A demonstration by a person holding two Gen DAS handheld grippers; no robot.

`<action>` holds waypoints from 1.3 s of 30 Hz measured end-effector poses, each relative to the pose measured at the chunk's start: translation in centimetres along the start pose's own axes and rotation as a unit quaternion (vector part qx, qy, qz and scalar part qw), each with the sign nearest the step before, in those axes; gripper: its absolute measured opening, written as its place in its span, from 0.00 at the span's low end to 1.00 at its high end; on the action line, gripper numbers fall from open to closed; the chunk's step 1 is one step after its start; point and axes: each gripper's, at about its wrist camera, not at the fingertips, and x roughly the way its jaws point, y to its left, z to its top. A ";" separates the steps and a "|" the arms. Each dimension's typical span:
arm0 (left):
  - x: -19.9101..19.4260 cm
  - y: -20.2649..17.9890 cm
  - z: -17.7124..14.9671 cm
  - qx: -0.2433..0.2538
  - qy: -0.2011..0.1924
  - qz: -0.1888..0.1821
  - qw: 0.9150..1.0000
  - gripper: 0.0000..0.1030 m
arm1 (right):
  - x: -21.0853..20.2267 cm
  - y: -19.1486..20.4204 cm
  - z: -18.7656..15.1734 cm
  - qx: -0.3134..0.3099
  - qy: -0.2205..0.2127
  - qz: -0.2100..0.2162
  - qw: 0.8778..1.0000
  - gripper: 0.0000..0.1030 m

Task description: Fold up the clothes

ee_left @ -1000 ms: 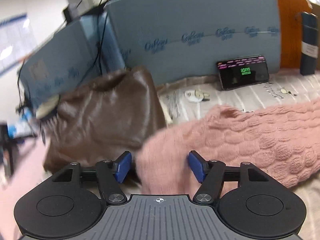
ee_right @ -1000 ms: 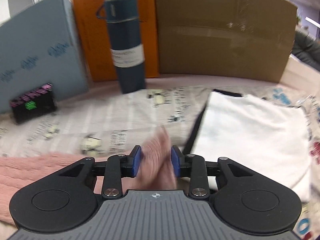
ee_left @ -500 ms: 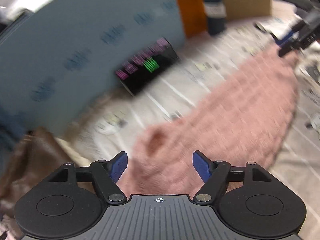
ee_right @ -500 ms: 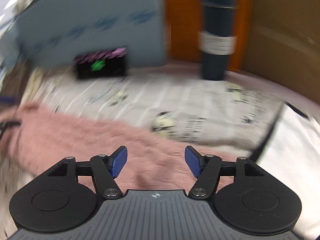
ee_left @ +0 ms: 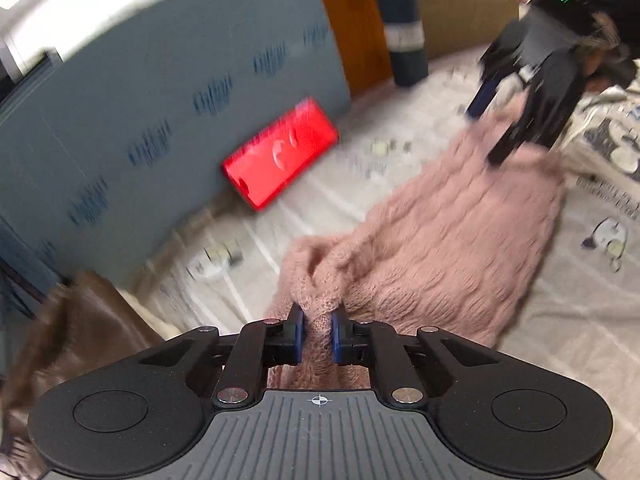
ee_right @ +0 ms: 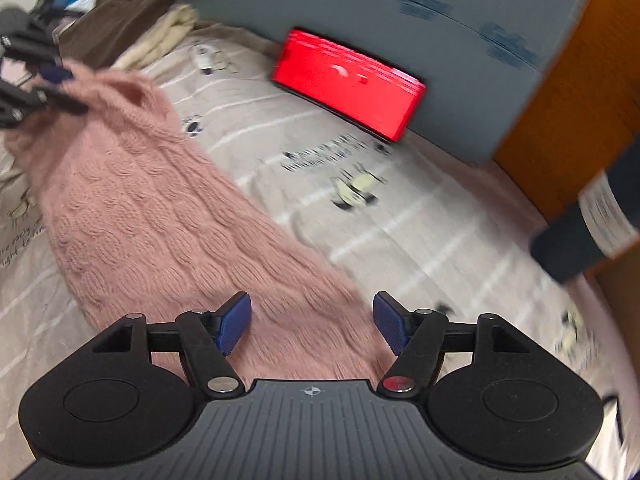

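One end of the pink knitted sweater is pinched between the closed blue pads of the left claw at the lower centre of the left wrist view, the knit bunched into a ridge just above the pads. The right claw is seen with its pads spread wide apart, hovering over the other end of the sweater at the lower centre of its own view, with nothing gripped. The step in hand is judged to be the taking-up of both ends before a fold; the near end is secured, the far one is not yet. The next move probably calls for the right claw to be lowered and closed on the edge beneath it, so that the garment can be lifted evenly.

The sweater is stretched as a long cable-patterned band, fuzzy and soft, across a printed bedsheet. A red-lit phone leans against a grey-blue board toward the top of the frame.
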 end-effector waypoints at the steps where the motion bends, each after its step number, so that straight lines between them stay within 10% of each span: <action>1: -1.0 -0.5 0.1 0.004 -0.012 0.007 1.000 0.11 | 0.1 0.3 0.3 -0.011 0.000 0.005 1.000 0.64; 14: -7.8 -5.2 -0.8 0.057 -0.035 0.035 0.997 0.11 | -1.1 4.0 4.8 -0.144 0.004 0.080 0.986 0.79; 18: -8.5 -6.3 -2.0 0.049 -0.032 0.030 0.998 0.11 | -1.0 4.5 4.4 -0.126 0.037 0.126 0.983 0.28; 21: -8.9 -7.2 -3.0 0.043 -0.028 0.025 0.998 0.11 | -2.1 5.1 2.8 -0.097 0.042 0.143 0.984 0.12; 32: -10.8 -8.3 -5.1 0.030 -0.022 0.024 0.999 0.11 | -11.2 10.3 -4.9 -0.045 -0.016 0.171 0.984 0.08; 39: -9.8 -10.3 -7.8 0.045 0.026 -0.008 0.999 0.11 | -8.6 13.2 -9.8 0.055 0.021 0.176 0.983 0.09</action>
